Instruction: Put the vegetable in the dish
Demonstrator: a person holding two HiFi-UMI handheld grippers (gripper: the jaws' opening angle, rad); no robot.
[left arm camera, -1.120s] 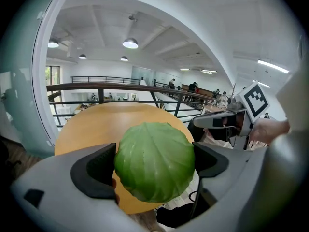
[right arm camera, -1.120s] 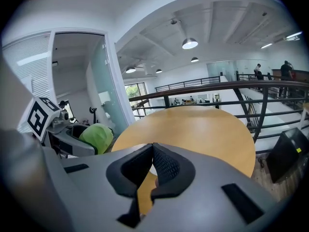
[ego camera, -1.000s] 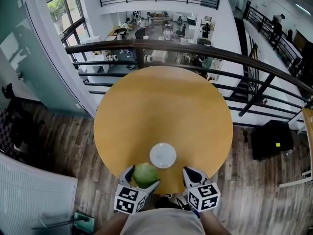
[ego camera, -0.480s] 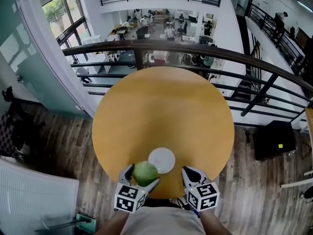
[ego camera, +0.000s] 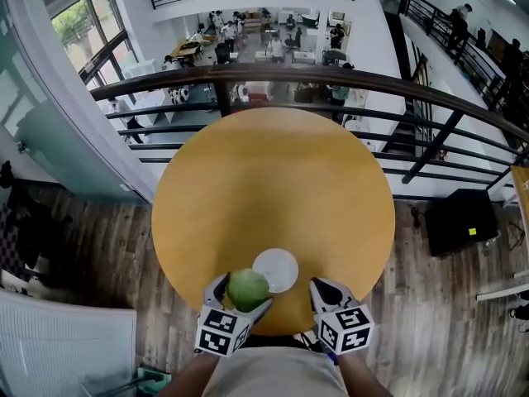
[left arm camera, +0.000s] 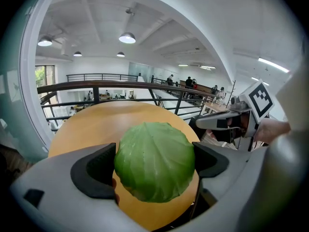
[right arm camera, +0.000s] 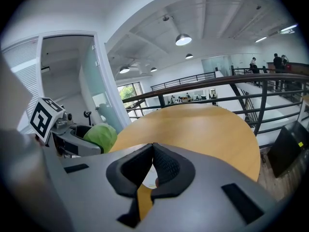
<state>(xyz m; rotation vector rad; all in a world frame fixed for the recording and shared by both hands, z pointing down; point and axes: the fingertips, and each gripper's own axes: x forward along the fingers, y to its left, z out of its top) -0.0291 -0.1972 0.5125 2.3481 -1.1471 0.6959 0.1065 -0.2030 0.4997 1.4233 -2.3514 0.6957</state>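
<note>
A round green cabbage (ego camera: 247,289) sits between the jaws of my left gripper (ego camera: 242,296), which is shut on it. In the left gripper view the cabbage (left arm camera: 154,161) fills the gap between the two dark pads (left arm camera: 94,170) and hangs above the table's near edge. The white dish (ego camera: 277,269) lies on the table just right of the cabbage, whose edge overlaps the dish's left rim in the head view. My right gripper (ego camera: 321,289) is right of the dish with its jaws (right arm camera: 153,153) pressed together on nothing. A sliver of the dish (right arm camera: 146,176) shows below them.
The round wooden table (ego camera: 273,180) stands against a dark metal railing (ego camera: 331,81) with a drop to a lower floor behind it. A black box (ego camera: 459,220) sits on the plank floor to the right. My left gripper and the cabbage (right arm camera: 100,136) show at the left of the right gripper view.
The left gripper with the cabbage has edged slightly closer to the dish. The right gripper has stayed put, shut.
</note>
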